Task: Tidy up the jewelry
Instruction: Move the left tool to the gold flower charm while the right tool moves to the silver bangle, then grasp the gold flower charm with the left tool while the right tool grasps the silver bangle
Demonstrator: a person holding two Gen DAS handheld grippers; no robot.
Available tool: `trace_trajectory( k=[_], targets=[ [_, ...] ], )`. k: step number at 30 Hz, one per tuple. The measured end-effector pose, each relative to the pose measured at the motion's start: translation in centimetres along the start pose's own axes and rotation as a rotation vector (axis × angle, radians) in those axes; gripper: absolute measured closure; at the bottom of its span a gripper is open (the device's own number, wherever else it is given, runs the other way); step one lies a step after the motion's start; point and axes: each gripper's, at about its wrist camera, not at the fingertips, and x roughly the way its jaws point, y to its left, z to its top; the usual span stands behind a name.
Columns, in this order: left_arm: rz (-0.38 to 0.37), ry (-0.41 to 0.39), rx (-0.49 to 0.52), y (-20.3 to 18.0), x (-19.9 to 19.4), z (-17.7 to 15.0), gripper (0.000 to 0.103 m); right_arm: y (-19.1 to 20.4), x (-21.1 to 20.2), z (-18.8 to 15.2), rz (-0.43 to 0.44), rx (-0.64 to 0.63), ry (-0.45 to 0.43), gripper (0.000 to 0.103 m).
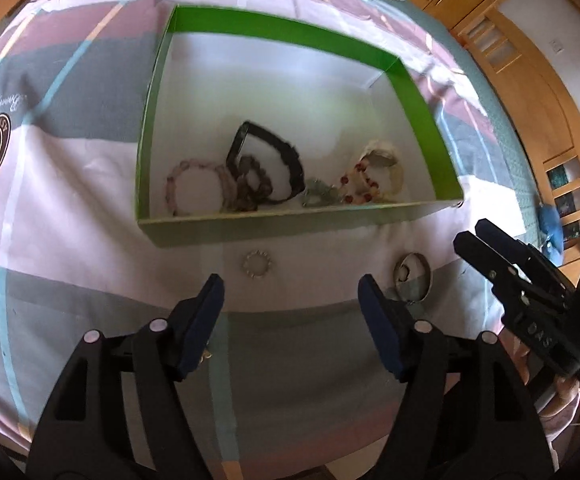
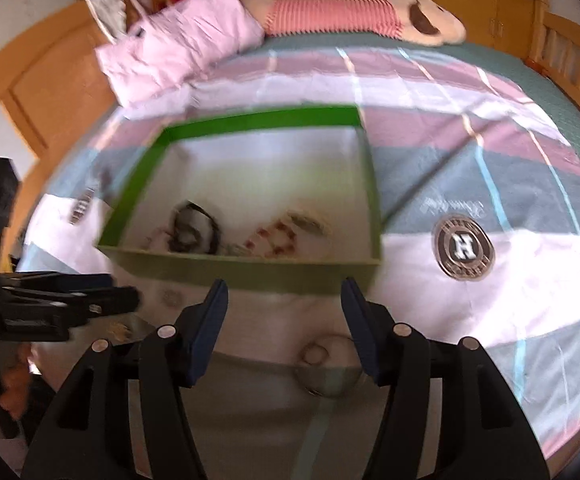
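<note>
A green box (image 1: 290, 224) with a white floor lies on the bed and holds several bracelets: a pink bead one (image 1: 200, 188), a black band (image 1: 268, 160), a red bead one (image 1: 359, 186). A small silver bead ring (image 1: 257, 264) and a round metal bangle (image 1: 411, 278) lie on the cover in front of the box. My left gripper (image 1: 291, 294) is open and empty above the cover, just short of the bead ring. My right gripper (image 2: 284, 300) is open and empty, with the bangle (image 2: 325, 364) between its fingers; the box (image 2: 250, 270) lies just beyond.
The plaid bedcover (image 2: 489, 184) bears a round H badge (image 2: 465, 249). A pink pillow (image 2: 178, 52) and a striped plush toy (image 2: 349, 16) lie at the head. Wooden cabinets (image 1: 529, 92) stand at the right. The right gripper shows in the left wrist view (image 1: 501, 256).
</note>
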Motion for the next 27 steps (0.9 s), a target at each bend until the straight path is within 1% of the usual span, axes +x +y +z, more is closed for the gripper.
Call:
trace_trajectory(
  k=[5, 7, 9, 10, 12, 14, 17, 19, 21, 23, 24, 25, 27],
  targets=[
    [0.027, 0.043, -0.018, 0.3, 1.5, 0.2, 0.032, -2.5, 1.1, -0.4, -0.039, 0.086, 0.091, 0.044],
    [0.044, 0.057, -0.04, 0.7, 2.2, 0.5, 0.032, -3.4, 2.2, -0.8, -0.08, 0.109, 0.157, 0.044],
    [0.058, 0.061, -0.065, 1.3, 2.4, 0.6, 0.032, -4.1, 3.1, -1.2, -0.114, 0.125, 0.203, 0.044],
    [0.057, 0.061, -0.087, 1.8, 2.3, 0.8, 0.031, -4.4, 3.6, -1.5, -0.146, 0.124, 0.223, 0.044],
    [0.048, 0.058, -0.117, 2.4, 2.1, 0.9, 0.029, -4.5, 4.1, -1.9, -0.182, 0.119, 0.238, 0.044],
    [0.045, 0.048, -0.14, 3.0, 1.7, 1.1, 0.025, -4.7, 4.6, -2.2, -0.182, 0.122, 0.256, 0.044],
    [0.062, 0.042, -0.157, 3.6, 1.4, 1.2, 0.025, -4.4, 5.5, -2.7, -0.191, 0.099, 0.288, 0.045],
    [0.069, 0.047, -0.164, 3.9, 1.5, 1.1, 0.025, -4.0, 6.2, -3.1, -0.195, 0.075, 0.314, 0.067],
    [0.074, 0.053, -0.166, 3.9, 1.6, 1.1, 0.025, -3.4, 7.0, -3.5, -0.178, 0.053, 0.343, 0.076],
    [0.076, 0.056, -0.17, 4.0, 1.7, 1.0, 0.024, -2.7, 7.0, -3.6, -0.178, 0.023, 0.327, 0.086],
    [0.075, 0.056, -0.173, 4.0, 1.7, 1.0, 0.024, -2.4, 6.8, -3.6, -0.15, 0.02, 0.317, 0.094],
    [0.075, 0.054, -0.177, 4.1, 1.7, 1.1, 0.023, -2.0, 6.6, -3.5, -0.104, 0.017, 0.309, 0.098],
    [0.079, 0.052, -0.184, 4.2, 1.7, 1.2, 0.022, -1.3, 6.3, -3.5, -0.055, 0.007, 0.293, 0.1]
  ],
)
